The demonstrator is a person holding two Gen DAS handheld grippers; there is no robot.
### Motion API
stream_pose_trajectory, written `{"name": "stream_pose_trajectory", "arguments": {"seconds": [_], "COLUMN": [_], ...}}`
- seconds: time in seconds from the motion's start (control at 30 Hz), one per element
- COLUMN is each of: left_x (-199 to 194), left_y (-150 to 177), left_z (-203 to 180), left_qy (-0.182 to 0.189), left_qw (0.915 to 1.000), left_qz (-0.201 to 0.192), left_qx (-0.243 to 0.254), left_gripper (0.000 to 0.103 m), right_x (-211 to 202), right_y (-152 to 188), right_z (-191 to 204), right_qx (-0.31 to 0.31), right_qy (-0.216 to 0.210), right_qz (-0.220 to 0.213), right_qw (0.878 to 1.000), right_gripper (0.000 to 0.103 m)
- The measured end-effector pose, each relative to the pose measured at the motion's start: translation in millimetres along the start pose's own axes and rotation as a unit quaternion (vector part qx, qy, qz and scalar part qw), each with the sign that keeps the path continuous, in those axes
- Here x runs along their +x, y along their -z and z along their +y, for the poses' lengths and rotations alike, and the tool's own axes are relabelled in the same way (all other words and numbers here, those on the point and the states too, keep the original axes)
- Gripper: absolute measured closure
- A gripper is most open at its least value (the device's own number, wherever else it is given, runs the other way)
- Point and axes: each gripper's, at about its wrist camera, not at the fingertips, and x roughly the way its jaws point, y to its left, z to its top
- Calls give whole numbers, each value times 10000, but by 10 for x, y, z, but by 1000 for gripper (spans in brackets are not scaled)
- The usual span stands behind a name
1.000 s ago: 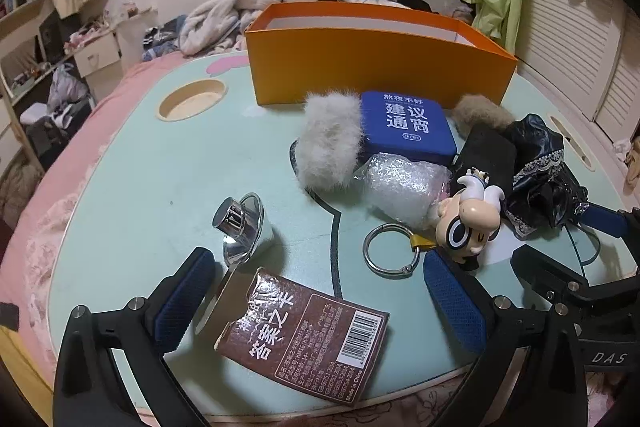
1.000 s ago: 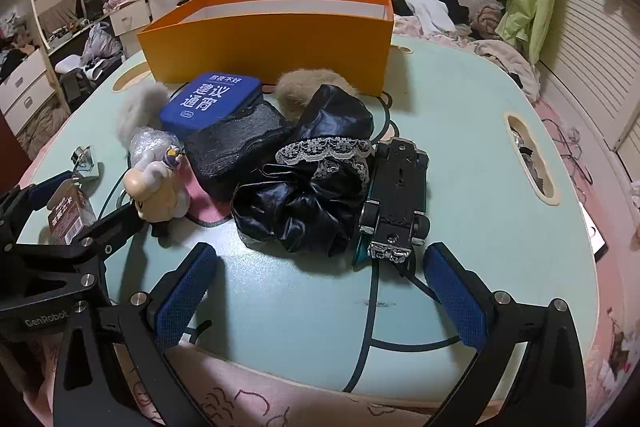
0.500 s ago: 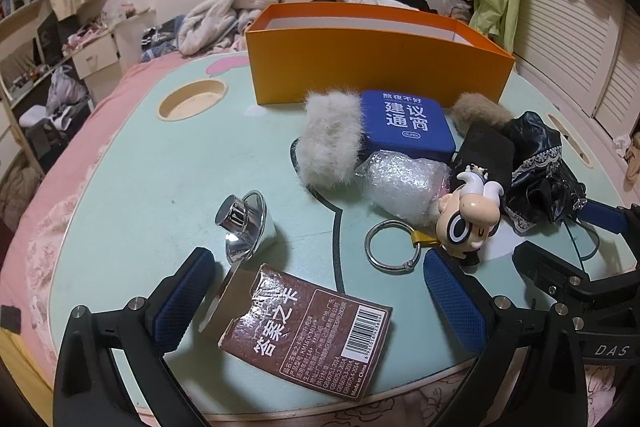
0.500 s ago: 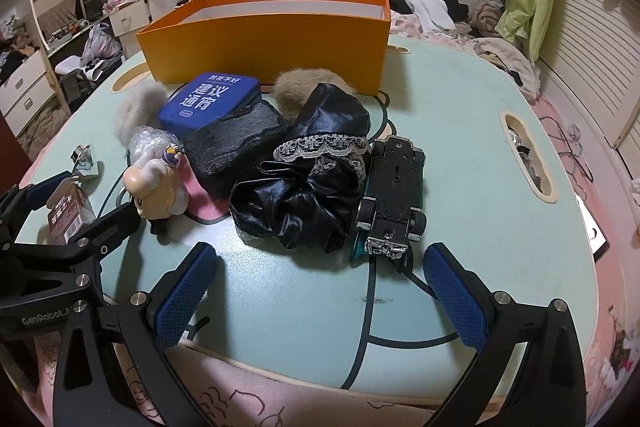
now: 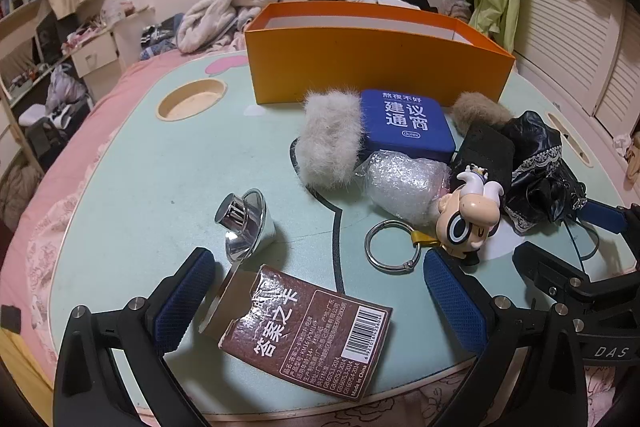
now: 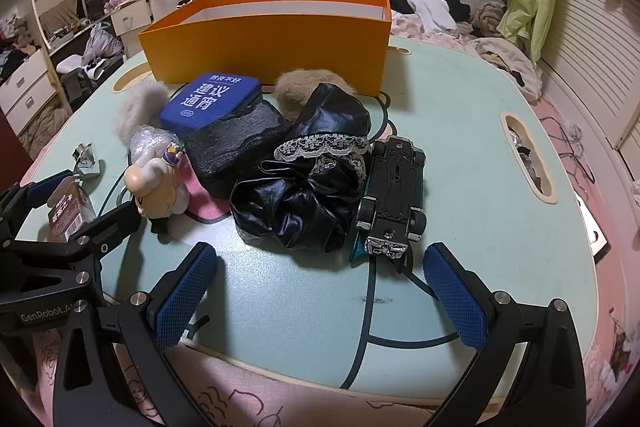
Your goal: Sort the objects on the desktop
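My left gripper (image 5: 320,301) is open and empty, its fingers either side of a brown card box (image 5: 304,331) at the table's front edge. A shiny metal cup (image 5: 244,223), a key ring (image 5: 394,247) with a cartoon figure (image 5: 468,219), a bubble-wrapped lump (image 5: 404,183), a grey fur piece (image 5: 330,137) and a blue tin (image 5: 406,125) lie beyond. My right gripper (image 6: 320,301) is open and empty, just short of a black lace-trimmed cloth (image 6: 308,187) and an upturned toy car (image 6: 394,203). An orange box (image 6: 276,39) stands behind.
The mint table (image 6: 472,131) has a slot cutout (image 6: 528,155) at right and a round recess (image 5: 191,99) at left. A tan fur piece (image 6: 304,89) and a black pouch (image 6: 236,143) lie by the tin. Bedding and clothes surround the table.
Both grippers have drawn back and risen very slightly; the objects sit a little farther away in both views. Nothing on the table has moved.
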Motion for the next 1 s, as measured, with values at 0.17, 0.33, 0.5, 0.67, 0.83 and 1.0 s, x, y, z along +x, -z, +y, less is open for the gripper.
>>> {"name": "stream_pose_trajectory", "arguments": {"seconds": [0.17, 0.33, 0.5, 0.67, 0.83, 1.0], "left_x": [-1, 0, 5, -29, -30, 18], "left_y": [2, 4, 17, 33, 33, -15], "left_z": [-7, 1, 33, 35, -12, -61], "left_qy": [-2, -1, 39, 42, -7, -38], "left_qw": [10000, 10000, 10000, 9999, 9998, 9999], "left_qz": [1, -14, -61, -150, -166, -88], "left_qx": [-4, 2, 22, 36, 71, 74], "left_gripper": [0, 0, 0, 0, 0, 0], "right_x": [7, 12, -2, -40, -39, 8], "right_y": [-8, -7, 12, 55, 71, 61], "right_z": [-18, -22, -6, -18, -71, -115], "right_qx": [-8, -14, -16, -11, -25, -86], "right_qy": [-1, -3, 18, 20, -59, -128], "right_qz": [11, 18, -43, -181, -251, -303], "right_qw": [10000, 10000, 10000, 9998, 9997, 9994], "right_gripper": [0, 0, 0, 0, 0, 0]}}
